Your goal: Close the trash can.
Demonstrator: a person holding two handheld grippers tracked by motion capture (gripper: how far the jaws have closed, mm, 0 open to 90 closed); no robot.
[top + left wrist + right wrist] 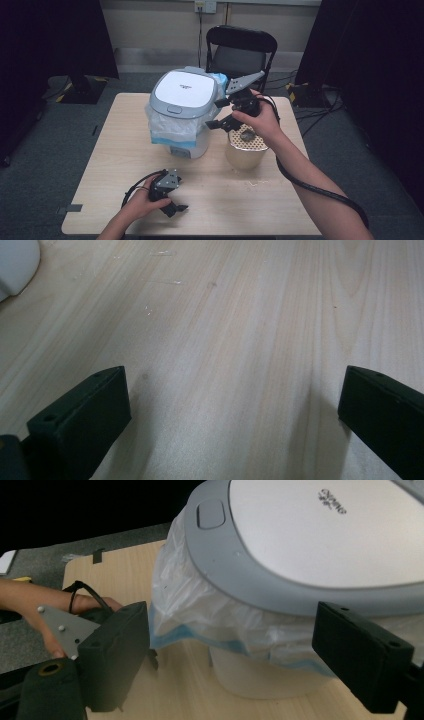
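Observation:
A white waste bin with a grey lid and a clear plastic liner stands in the middle of the wooden table. My right gripper hovers open just right of the bin, its jaws pointing at the bin's side below the lid; nothing lies between them. Under that hand stands a beige cylindrical container with a perforated top. My left gripper rests near the table's front edge, its jaws wide apart over bare wood.
A black folding chair stands behind the table. Dark curtains hang at both sides. In the right gripper view the left hand shows far off at the table's front. A cable trails along the right forearm.

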